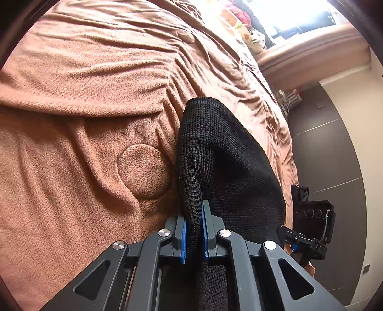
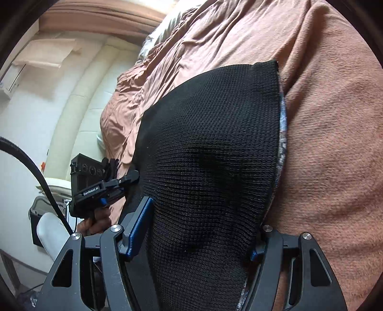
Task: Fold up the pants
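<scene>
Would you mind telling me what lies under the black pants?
The brown blanket shows around the pants, and a patterned grey edge peeks from beneath; anything else underneath is covered.

Daylight floods in from a blown-out window (image 1: 287,16) at one o'clock in the left view. The brown blanket (image 1: 83,107) shows soft fold shadows. Both views are sharp centrally, fisheye-bent and dark-vignetted at the rims.

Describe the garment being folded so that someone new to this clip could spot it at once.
A brown fleece blanket covers the bed. On it, near the bed's edge, lie the black knit pants, pinched by the left gripper. They are the only black, waffle-textured cloth there; everything around them is soft brown.
</scene>
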`<state>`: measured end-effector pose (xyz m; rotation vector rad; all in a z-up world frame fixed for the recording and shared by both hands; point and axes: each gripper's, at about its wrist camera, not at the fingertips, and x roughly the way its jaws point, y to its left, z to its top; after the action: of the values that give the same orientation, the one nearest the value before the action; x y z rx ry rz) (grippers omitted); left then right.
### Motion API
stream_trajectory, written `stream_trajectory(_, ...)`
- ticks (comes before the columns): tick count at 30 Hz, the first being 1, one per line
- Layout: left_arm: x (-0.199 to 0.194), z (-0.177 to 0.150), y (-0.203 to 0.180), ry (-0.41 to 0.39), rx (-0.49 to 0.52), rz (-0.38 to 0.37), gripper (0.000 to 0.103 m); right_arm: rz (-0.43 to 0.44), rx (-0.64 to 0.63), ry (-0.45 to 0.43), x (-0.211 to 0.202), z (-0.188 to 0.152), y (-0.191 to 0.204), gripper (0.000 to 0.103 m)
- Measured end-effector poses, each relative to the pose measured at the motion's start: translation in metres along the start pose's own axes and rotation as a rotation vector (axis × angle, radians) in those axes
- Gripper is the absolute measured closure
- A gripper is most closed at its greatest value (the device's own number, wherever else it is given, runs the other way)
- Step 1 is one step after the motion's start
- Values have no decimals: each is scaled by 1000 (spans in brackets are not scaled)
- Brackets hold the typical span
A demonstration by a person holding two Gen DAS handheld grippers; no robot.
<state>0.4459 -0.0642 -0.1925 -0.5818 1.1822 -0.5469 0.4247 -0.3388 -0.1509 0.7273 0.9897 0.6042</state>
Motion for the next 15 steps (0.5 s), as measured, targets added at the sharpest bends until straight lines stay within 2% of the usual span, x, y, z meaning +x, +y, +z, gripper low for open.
stream_trajectory(2, -3, 1, 5, -6, -12, 3, 93, -13, -13, 9, 9, 4, 1, 40)
stream_trajectory(4, -7, 1, 8, -14, -16, 5, 93, -32, -30, 18, 13, 7, 2, 58)
stream_trajectory(7, -12, 0, 7, -25, -12, 4, 93, -51, -63, 7, 11, 7, 9, 70)
stream_trajectory(10, -18, 0, 4, -38, -8, 6, 93, -63, -87, -12, 11, 4, 19, 75)
stream_trajectory(15, -35, -2, -3, -77, 4, 9, 93, -67, -116, -42, 13, -5, 38, 77)
